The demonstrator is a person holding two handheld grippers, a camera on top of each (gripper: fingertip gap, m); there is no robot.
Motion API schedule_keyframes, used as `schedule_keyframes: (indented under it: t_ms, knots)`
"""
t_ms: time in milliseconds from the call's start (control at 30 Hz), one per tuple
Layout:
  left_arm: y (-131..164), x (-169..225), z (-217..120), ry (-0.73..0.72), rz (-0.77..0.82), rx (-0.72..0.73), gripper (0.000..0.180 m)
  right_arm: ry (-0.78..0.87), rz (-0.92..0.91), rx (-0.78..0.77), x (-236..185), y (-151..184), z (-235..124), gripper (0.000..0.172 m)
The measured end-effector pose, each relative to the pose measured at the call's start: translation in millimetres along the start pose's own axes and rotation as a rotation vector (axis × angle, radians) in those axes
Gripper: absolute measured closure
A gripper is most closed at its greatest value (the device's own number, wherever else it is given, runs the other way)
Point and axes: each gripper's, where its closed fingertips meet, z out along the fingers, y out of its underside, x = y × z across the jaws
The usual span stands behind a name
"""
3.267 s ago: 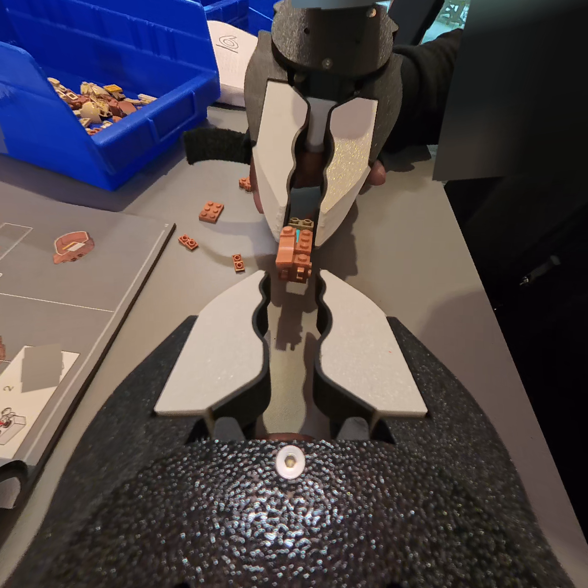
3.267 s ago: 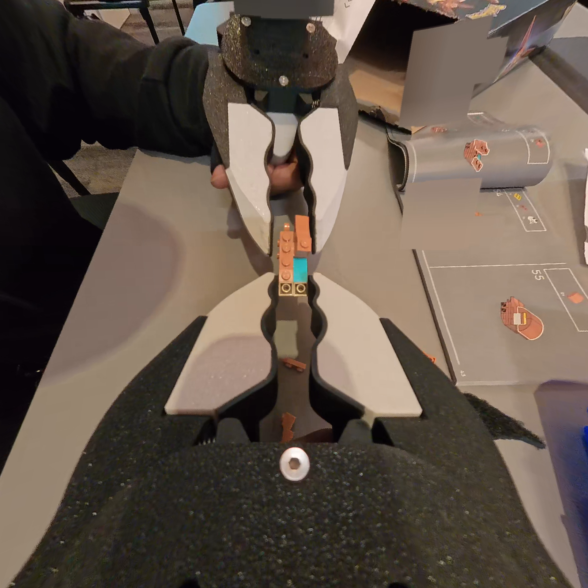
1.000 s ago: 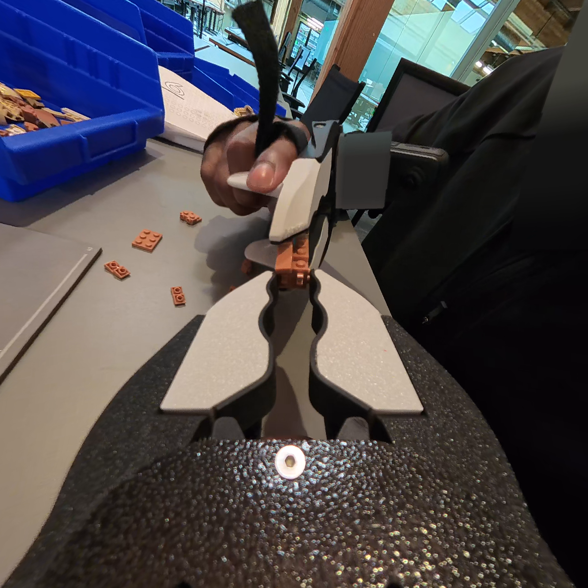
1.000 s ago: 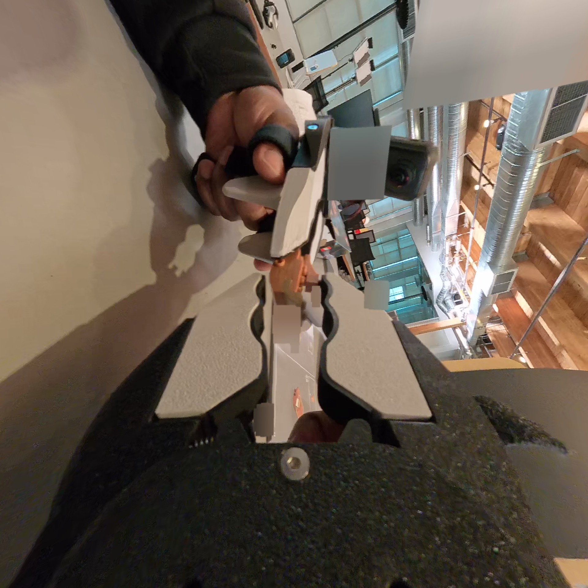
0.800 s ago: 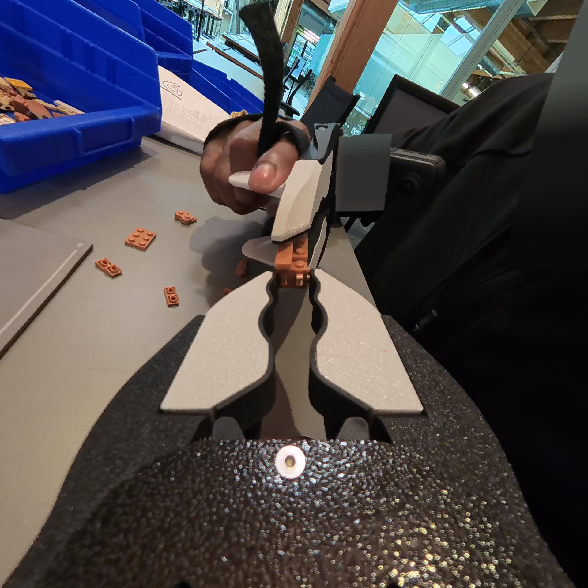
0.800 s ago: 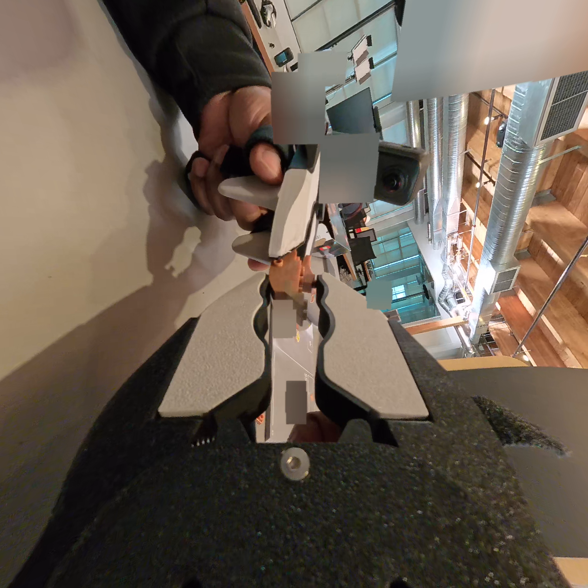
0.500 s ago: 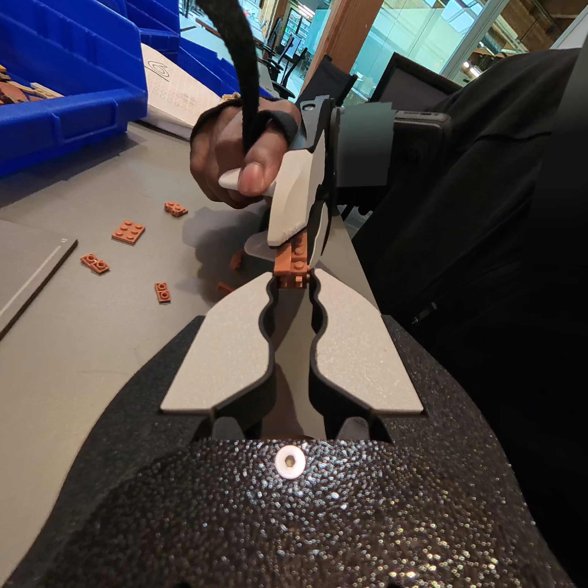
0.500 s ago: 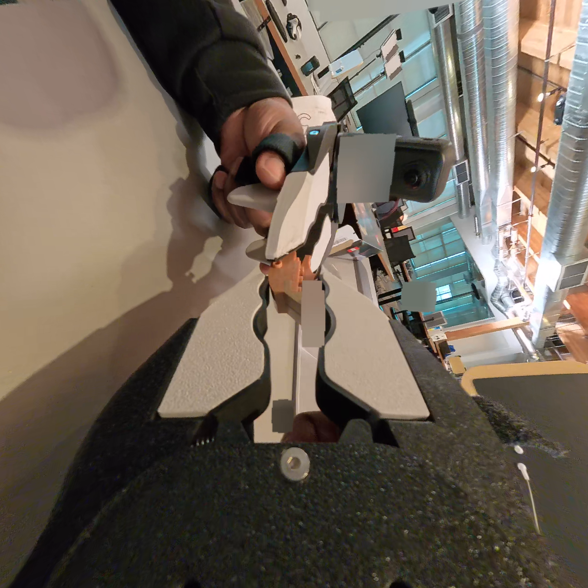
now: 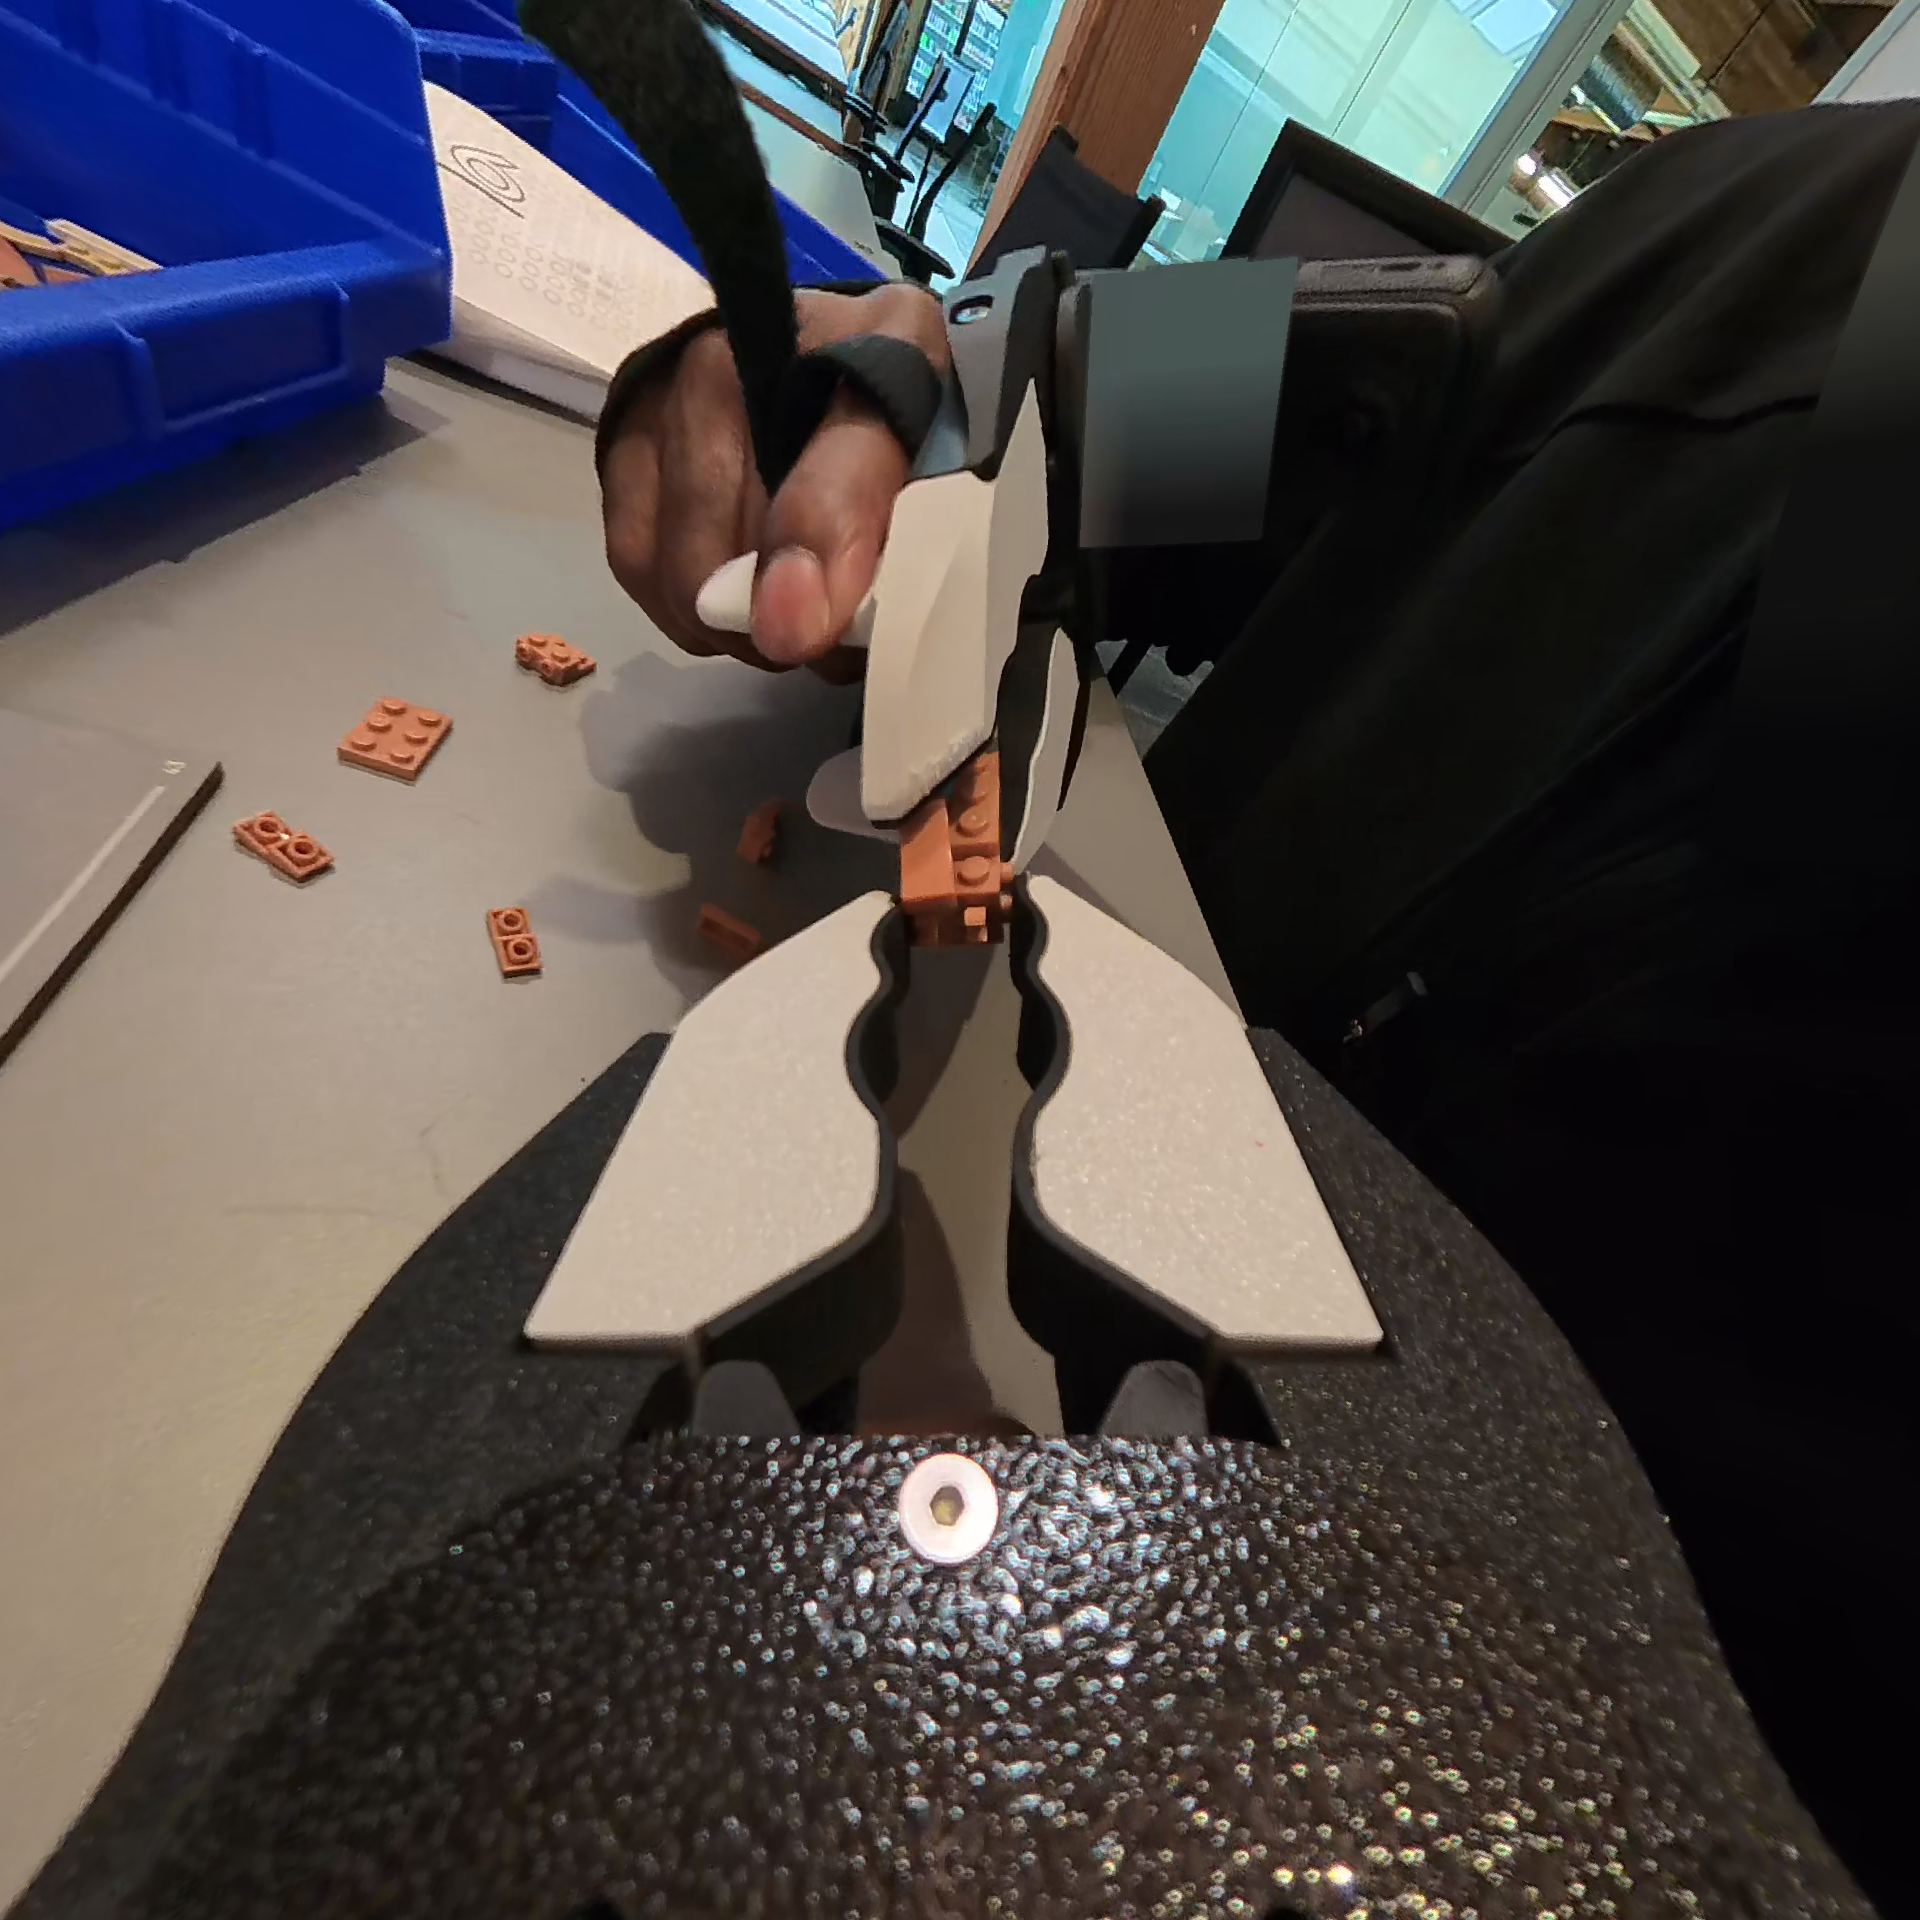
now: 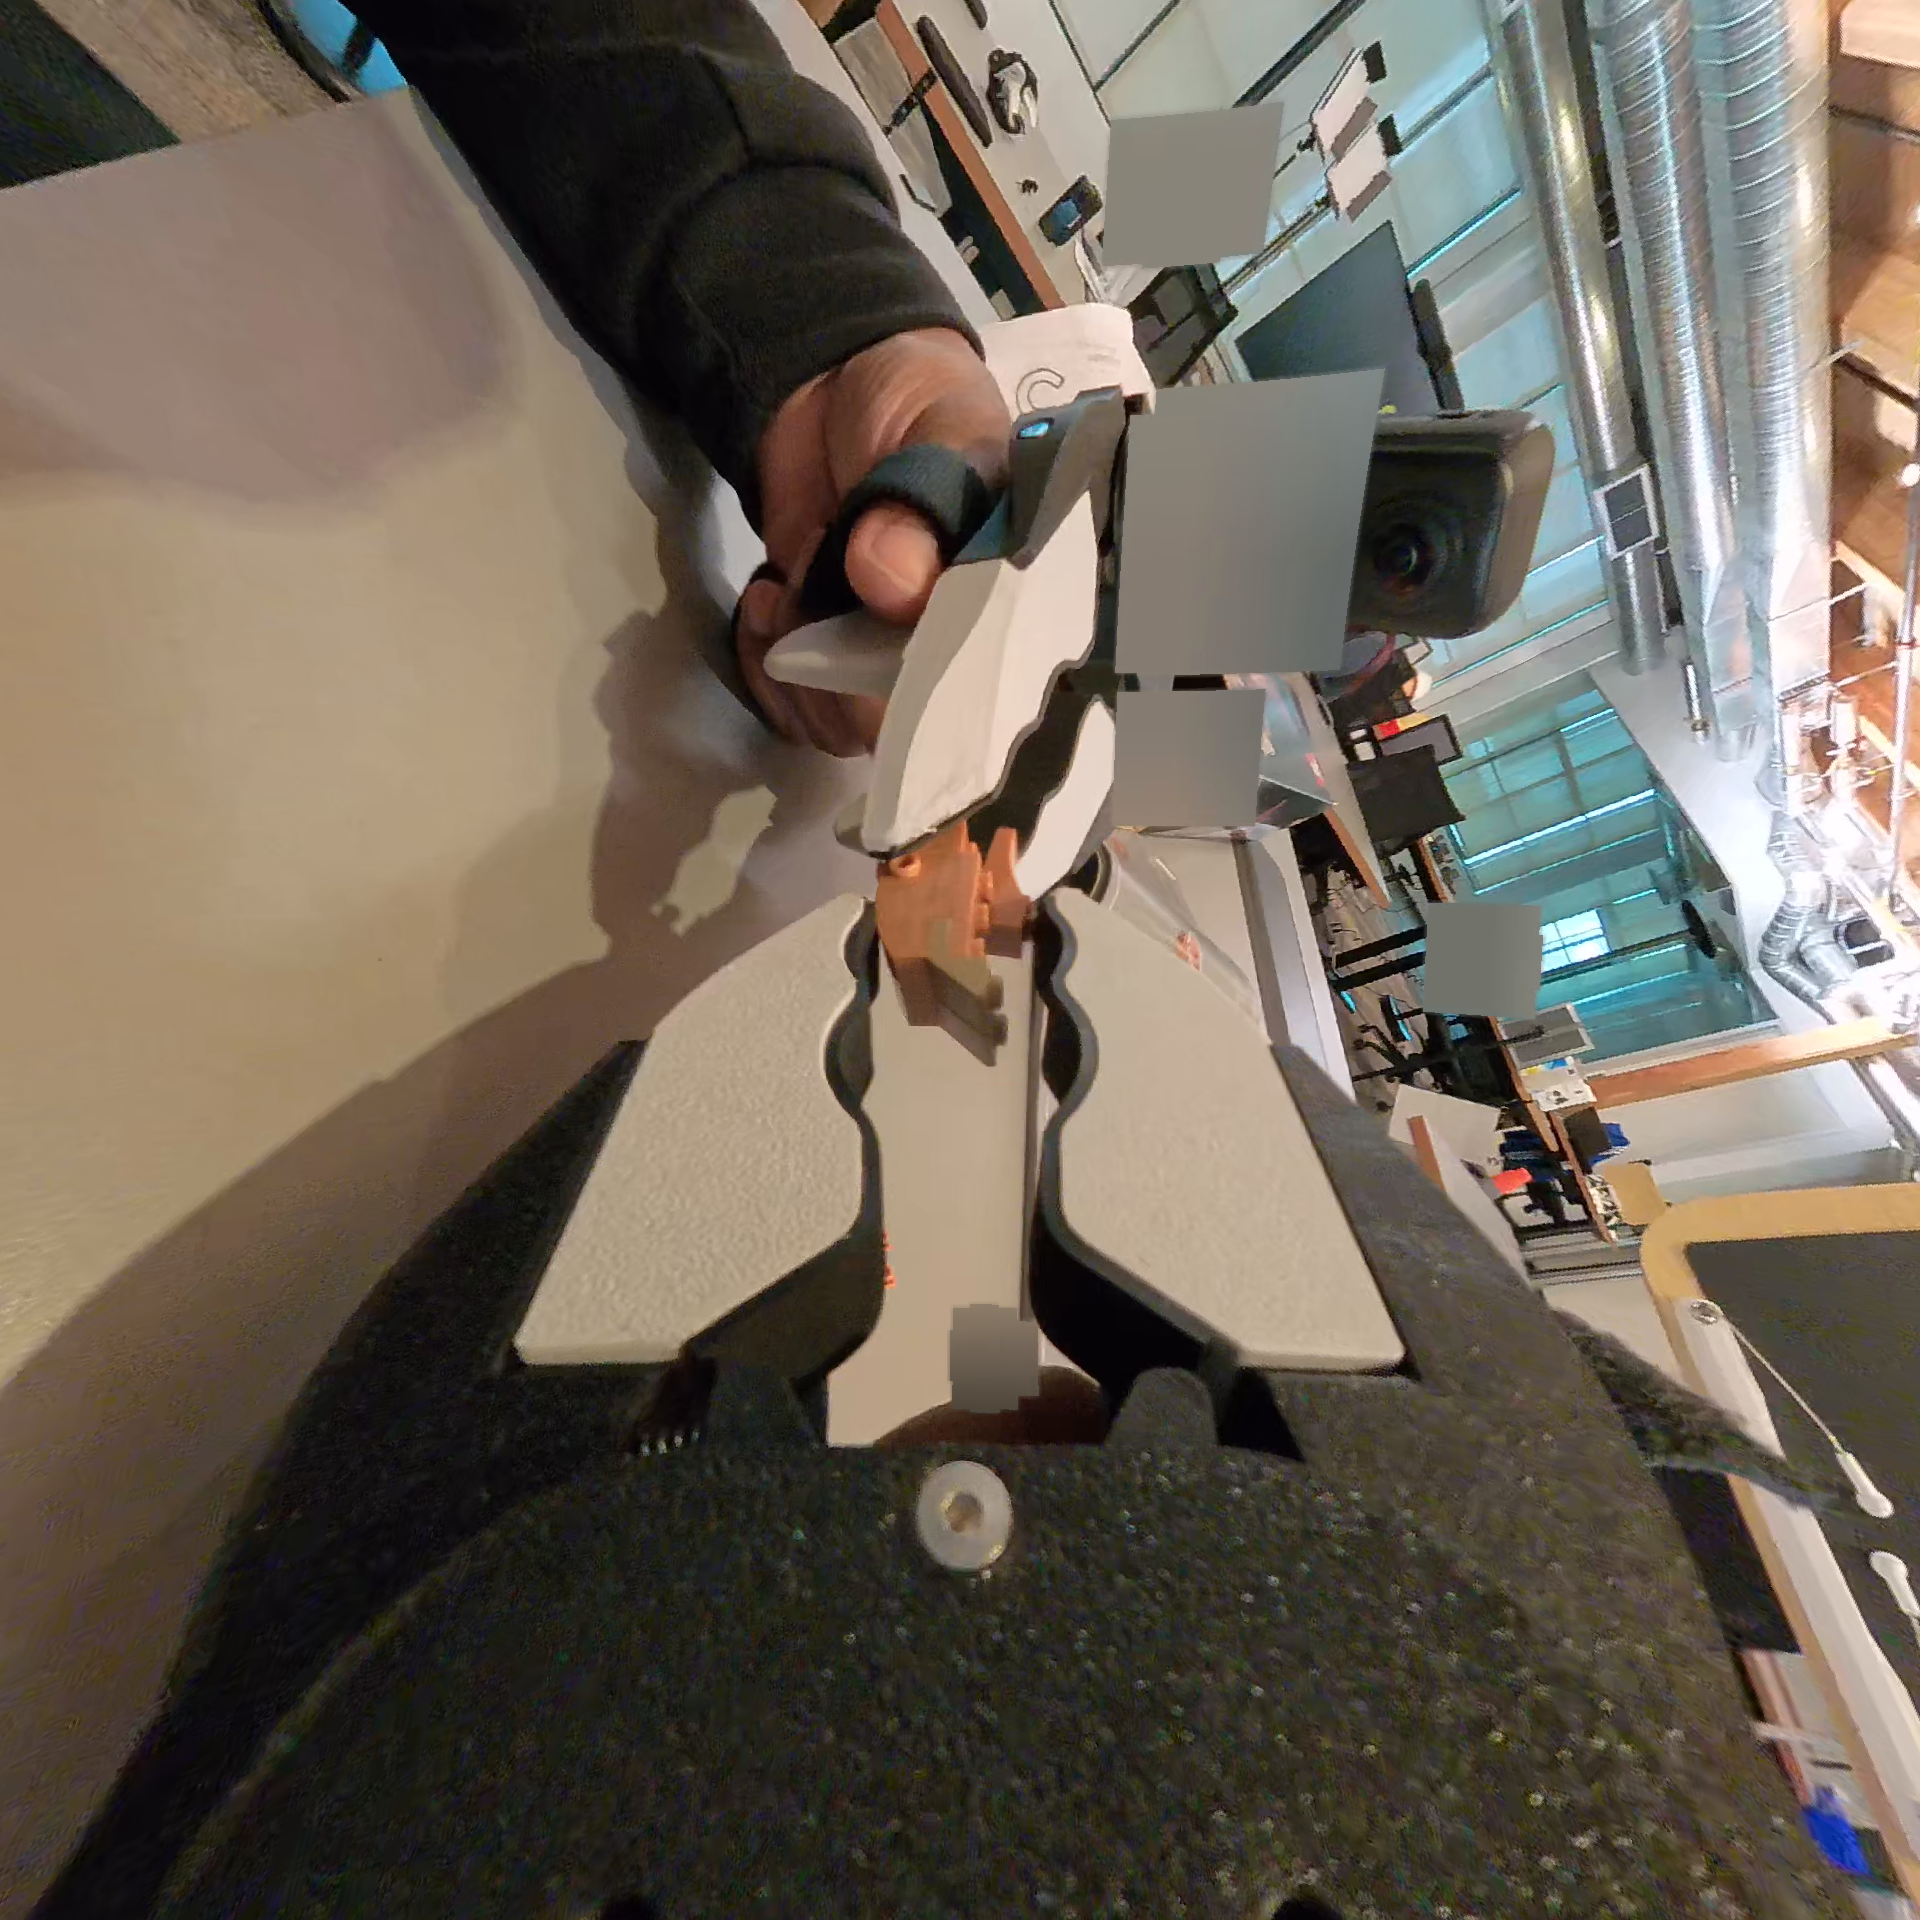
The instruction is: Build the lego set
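Note:
A small brown brick assembly (image 9: 956, 868) hangs in the air above the grey table (image 9: 312, 1091), held from both ends. My left gripper (image 9: 958, 920) is shut on its near end, with both pads against its sides. My right gripper (image 9: 977, 821) comes in from the far side, rolled onto its side, and is shut on the other end. In the right wrist view the assembly (image 10: 930, 935) sits between my right gripper's (image 10: 956, 920) pads, with a tan part pointing toward the camera. The left gripper (image 10: 971, 847) grips it from beyond.
Loose brown plates (image 9: 395, 736) (image 9: 281, 844) (image 9: 514, 940) and two small pieces (image 9: 727, 930) lie on the table to the left. A blue bin (image 9: 208, 312), a white booklet (image 9: 561, 281) and a grey manual's edge (image 9: 83, 831) stand farther left. The person's dark clothing fills the right. The grippers are tip to tip, or close to it.
Since the first frames both grippers have lifted the assembly off the table's middle, and the right one has rolled onto its side. Over the last second its pads closed slightly; both grasps hold.

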Motion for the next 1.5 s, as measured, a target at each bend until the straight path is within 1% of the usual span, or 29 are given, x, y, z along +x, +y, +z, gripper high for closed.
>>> schedule_keyframes:
  t_ms: [300, 500, 633, 733, 1033, 1333, 1500]
  knots:
    - [4.7, 0.3, 2.4, 0.006, -0.016, -0.033, 0.163, -0.059, 0.035, -0.014, -6.0, 1.3, 0.0, 0.143]
    - [9.9, -3.8, 4.0, -0.030, -0.019, -0.069, 0.163, -0.086, -0.008, -0.089, -10.3, 5.1, 1.0, 0.142]
    - [13.5, -2.4, 7.4, -0.039, -0.002, -0.098, 0.163, -0.117, -0.037, -0.131, -18.1, 7.2, 2.9, 0.135]
    - [13.4, -3.4, 7.1, -0.043, -0.013, -0.094, 0.163, -0.086, -0.075, -0.150, -15.3, 9.2, 3.7, 0.140]
    - [13.8, -2.9, 7.4, -0.037, -0.021, -0.096, 0.163, -0.119, -0.006, -0.134, -18.1, 9.2, 3.8, 0.141]
    - [16.8, -2.7, 9.4, -0.039, -0.022, -0.118, 0.163, -0.145, -0.011, -0.148, -21.0, 10.9, 3.4, 0.142]
    - [11.6, -4.8, 6.7, -0.044, -0.041, -0.075, 0.162, -0.081, -0.027, -0.154, -13.7, 11.8, 4.3, 0.142]
